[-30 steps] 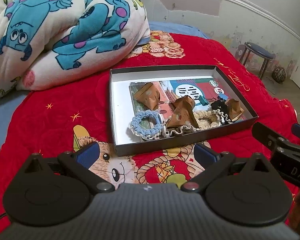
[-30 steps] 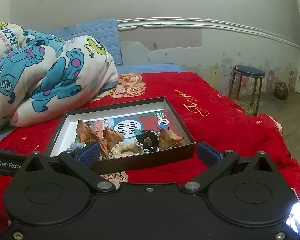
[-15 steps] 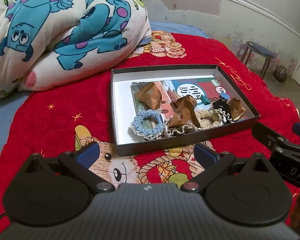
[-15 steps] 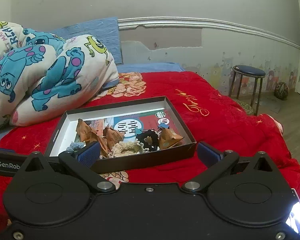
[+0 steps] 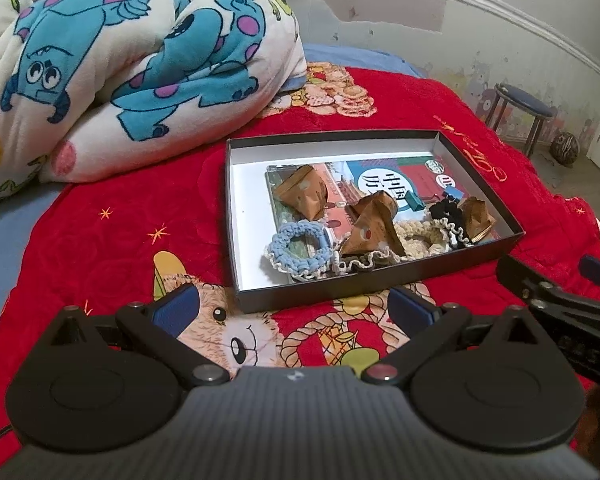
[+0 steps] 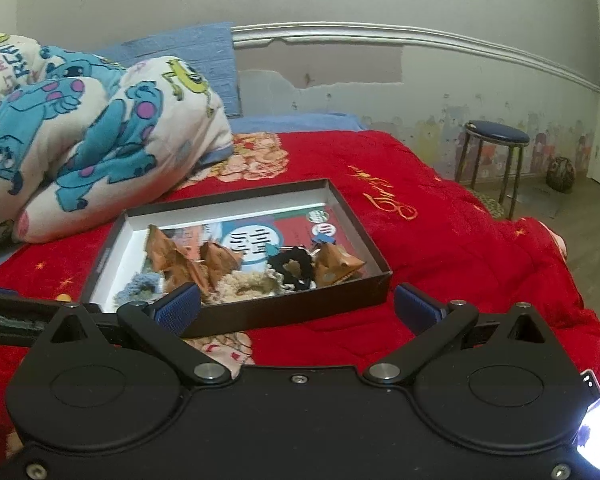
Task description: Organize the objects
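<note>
We are holding the left claw and the right claw spread apart and empty, just short of the dark box lying on the red bed cover. Inside it are sitting a blue scrunchie, a black scrunchie, brown folded packets and a booklet.

black tongs, blue pads

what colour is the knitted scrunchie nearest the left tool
Light blue with a cream ruffled edge; the knitted scrunchie shows best in the left wrist view.
</note>
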Tool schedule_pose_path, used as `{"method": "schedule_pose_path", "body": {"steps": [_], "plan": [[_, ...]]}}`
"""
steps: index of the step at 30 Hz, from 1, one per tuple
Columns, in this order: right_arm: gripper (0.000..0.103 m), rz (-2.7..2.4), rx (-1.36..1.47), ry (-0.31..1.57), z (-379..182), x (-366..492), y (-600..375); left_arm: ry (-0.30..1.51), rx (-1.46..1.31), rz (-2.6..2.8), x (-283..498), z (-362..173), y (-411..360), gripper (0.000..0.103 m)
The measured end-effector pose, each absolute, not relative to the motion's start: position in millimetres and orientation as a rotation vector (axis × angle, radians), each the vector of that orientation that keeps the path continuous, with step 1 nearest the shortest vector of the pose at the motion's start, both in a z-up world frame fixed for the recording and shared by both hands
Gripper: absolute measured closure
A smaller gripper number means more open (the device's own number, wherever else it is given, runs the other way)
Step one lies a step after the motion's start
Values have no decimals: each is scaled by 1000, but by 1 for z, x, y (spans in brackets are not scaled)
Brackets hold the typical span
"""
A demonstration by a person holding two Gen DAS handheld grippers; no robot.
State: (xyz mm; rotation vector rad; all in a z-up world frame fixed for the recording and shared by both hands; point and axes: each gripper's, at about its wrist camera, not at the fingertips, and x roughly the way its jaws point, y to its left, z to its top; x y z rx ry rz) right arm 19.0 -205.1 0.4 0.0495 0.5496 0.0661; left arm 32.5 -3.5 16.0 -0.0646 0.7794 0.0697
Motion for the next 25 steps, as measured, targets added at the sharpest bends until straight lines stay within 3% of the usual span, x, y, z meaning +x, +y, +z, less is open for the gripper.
{"method": "schedule_pose_path", "body": {"steps": [8,16,21,25], "plan": [[0,12,98,585,-37,38,-215,779,1,77,44,-7,-11,0],[0,100,-115,756,-93,62,-197,833,-15,152,49,-46,-9,0],[0,110,-85,715,-101,56,-198,884,-49,158,38,-71,-4,0],[0,104,-101,711,-101,55,-195,798,-43,171,24,-80,-8,0]]}}
